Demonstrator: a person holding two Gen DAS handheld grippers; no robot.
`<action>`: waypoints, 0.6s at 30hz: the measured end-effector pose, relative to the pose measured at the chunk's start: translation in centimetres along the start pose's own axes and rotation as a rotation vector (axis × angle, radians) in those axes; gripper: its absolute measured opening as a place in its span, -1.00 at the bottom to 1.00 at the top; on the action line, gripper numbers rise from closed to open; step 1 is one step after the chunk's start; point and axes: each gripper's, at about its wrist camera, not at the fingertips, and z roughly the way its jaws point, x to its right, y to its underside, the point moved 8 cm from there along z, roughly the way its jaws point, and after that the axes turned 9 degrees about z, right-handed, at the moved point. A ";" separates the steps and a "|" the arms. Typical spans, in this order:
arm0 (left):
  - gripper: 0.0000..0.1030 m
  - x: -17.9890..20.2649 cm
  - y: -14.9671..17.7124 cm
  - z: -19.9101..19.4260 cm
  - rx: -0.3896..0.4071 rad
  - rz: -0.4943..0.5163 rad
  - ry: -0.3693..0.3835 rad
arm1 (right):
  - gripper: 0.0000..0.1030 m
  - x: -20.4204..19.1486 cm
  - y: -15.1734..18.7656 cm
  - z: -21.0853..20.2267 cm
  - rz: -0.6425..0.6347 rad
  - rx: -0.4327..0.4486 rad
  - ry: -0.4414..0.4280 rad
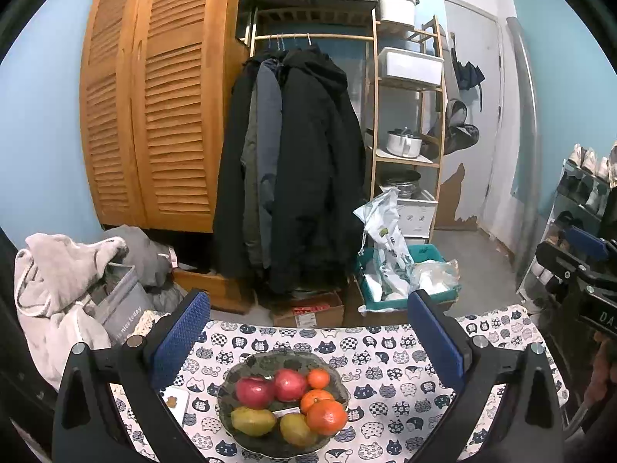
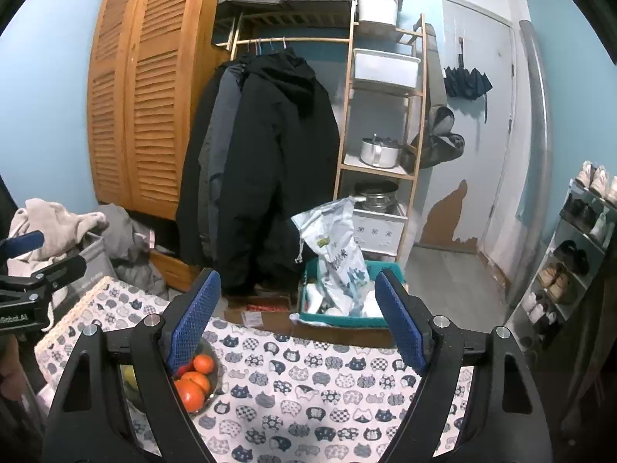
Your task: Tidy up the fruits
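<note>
Left gripper: jaws wide apart, nothing between them; blue textured pads framing the bowl from above and behind. Held clear of the fruit.
Right gripper: jaws wide apart, holding nothing; over the bare cloth, to the right of the bowl.
Bowl: dark glass, shallow, on the near centre of the table; in the right wrist view only its right part shows, beside the left finger of the right gripper.
Apples: two red, side by side at the back of the bowl, touching: left apple, right apple.
Oranges: three down the right side of the bowl: small orange at the back, middle orange, large orange at the front. The front two touch.
Yellow-green fruits: two at the front of the bowl: left one, right one. Kind cannot be told.
Tablecloth: white with a blue cat-face print, covering the table.
Card: small, white, flat on the cloth just left of the bowl, partly behind the left gripper's finger.
Background: louvred wooden wardrobe, dark coats on a rail, teal crate of bags on the floor.
</note>
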 end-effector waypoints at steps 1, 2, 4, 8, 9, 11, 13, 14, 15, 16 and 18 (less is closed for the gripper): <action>1.00 0.0 0.0 0.0 0.000 0.002 -0.002 | 0.58 0.0 0.0 0.0 0.000 -0.002 0.000; 1.00 0.1 0.0 0.1 0.000 0.004 -0.003 | 0.57 0.0 0.0 0.1 0.001 -0.002 0.001; 1.00 0.0 0.0 0.1 0.000 0.002 -0.002 | 0.58 0.1 0.0 0.1 -0.001 -0.003 0.000; 1.00 -0.1 0.0 0.0 0.006 -0.003 0.001 | 0.58 0.3 0.0 0.1 0.001 0.001 0.006; 1.00 -0.1 0.0 0.0 0.005 -0.005 0.001 | 0.58 0.3 0.1 0.1 0.002 0.002 0.009; 1.00 -0.1 0.0 0.0 0.004 -0.008 0.003 | 0.58 0.6 0.1 0.0 0.006 0.005 0.012; 1.00 -0.1 0.0 0.0 0.003 -0.010 0.005 | 0.57 0.8 0.2 0.1 0.010 0.003 0.015; 1.00 -0.1 0.0 0.0 0.004 -0.012 0.007 | 0.57 0.8 0.3 0.1 0.011 0.002 0.016; 1.00 -0.1 0.0 -0.1 0.005 -0.013 0.007 | 0.57 0.9 0.3 0.2 0.010 0.001 0.017; 1.00 0.0 0.0 -0.1 0.005 -0.011 0.005 | 0.57 0.9 0.4 0.2 0.008 0.000 0.018; 1.00 -0.1 0.1 -0.1 0.001 -0.010 0.002 | 0.58 0.8 0.4 0.2 0.008 0.000 0.018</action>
